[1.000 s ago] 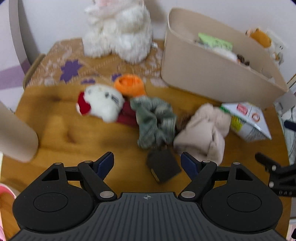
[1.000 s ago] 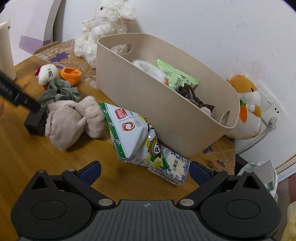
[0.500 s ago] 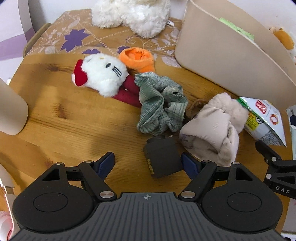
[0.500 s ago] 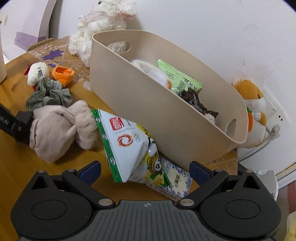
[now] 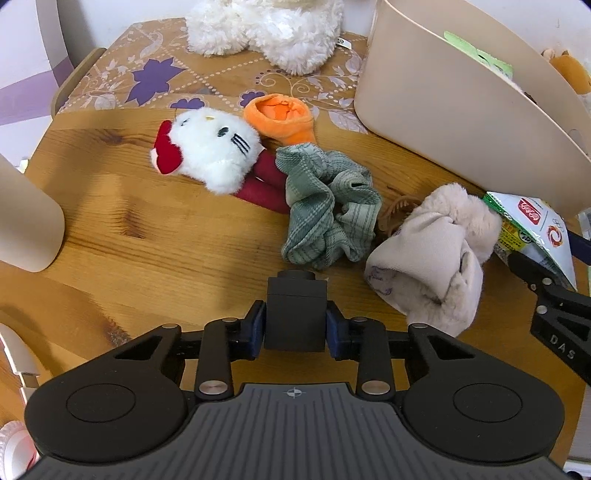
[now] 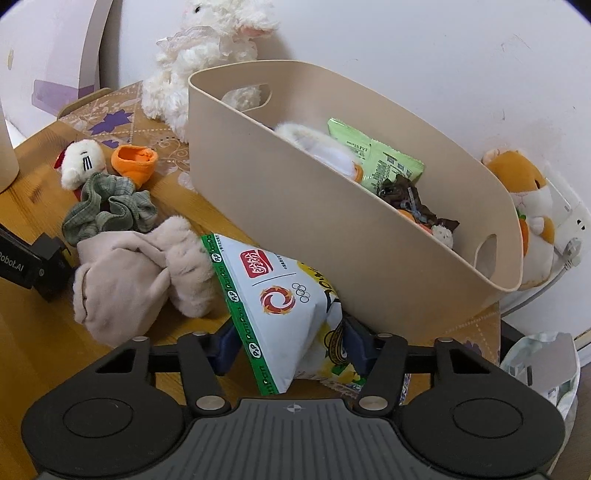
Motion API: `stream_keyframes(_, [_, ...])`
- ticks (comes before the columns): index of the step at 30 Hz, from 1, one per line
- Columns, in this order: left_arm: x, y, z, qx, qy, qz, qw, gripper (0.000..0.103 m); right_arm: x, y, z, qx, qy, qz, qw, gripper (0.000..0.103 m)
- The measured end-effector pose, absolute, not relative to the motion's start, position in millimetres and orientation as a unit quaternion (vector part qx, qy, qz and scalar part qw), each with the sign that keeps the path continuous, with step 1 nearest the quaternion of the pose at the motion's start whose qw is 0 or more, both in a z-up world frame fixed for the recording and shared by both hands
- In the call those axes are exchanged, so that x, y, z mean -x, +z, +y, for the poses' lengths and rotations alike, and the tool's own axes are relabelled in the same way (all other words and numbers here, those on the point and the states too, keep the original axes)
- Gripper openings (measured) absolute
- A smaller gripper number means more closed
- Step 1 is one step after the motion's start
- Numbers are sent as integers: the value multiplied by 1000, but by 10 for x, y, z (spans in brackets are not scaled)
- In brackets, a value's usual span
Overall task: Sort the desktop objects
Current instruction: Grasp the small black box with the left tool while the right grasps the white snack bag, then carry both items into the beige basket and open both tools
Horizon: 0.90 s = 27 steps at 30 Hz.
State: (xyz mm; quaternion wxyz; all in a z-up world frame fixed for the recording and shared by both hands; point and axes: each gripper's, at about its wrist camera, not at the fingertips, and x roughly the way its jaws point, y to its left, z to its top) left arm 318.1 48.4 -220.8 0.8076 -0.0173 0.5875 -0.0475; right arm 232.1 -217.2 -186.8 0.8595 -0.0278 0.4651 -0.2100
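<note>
My left gripper (image 5: 295, 330) is shut on a small black box (image 5: 295, 314) on the wooden table. My right gripper (image 6: 290, 349) is shut on a white and green snack bag (image 6: 280, 306) that leans against the beige bin (image 6: 295, 229). The bin holds a green packet, a dark wrapper and a plush. Beyond the left gripper lie a green scrunchie (image 5: 325, 218), a beige furry cloth (image 5: 432, 254), a white cat plush (image 5: 210, 151) and an orange plush piece (image 5: 280, 118).
A large white plush (image 5: 266, 33) sits at the back on a patterned mat (image 5: 155, 81). A beige cup (image 5: 26, 225) stands at the left. An orange hamster plush (image 6: 524, 206) sits by the wall behind the bin. The table edge is at the right (image 6: 495, 325).
Both grippers were open and are now shut. The left one moved forward and closed on the black box. The right one moved forward and closed on the snack bag.
</note>
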Motion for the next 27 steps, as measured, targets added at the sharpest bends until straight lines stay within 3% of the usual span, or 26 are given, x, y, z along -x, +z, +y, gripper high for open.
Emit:
stream_keyframes(17, [-3071, -1891, 588, -7, -67, 541, 839, 32, -1913, -1562, -2161, -27, -211, 432, 876, 49])
stream_keyframes(27, [-3148, -1389, 438, -6, -98, 484, 870, 32, -1727, -1233, -2161, -3, -218, 405, 888, 49])
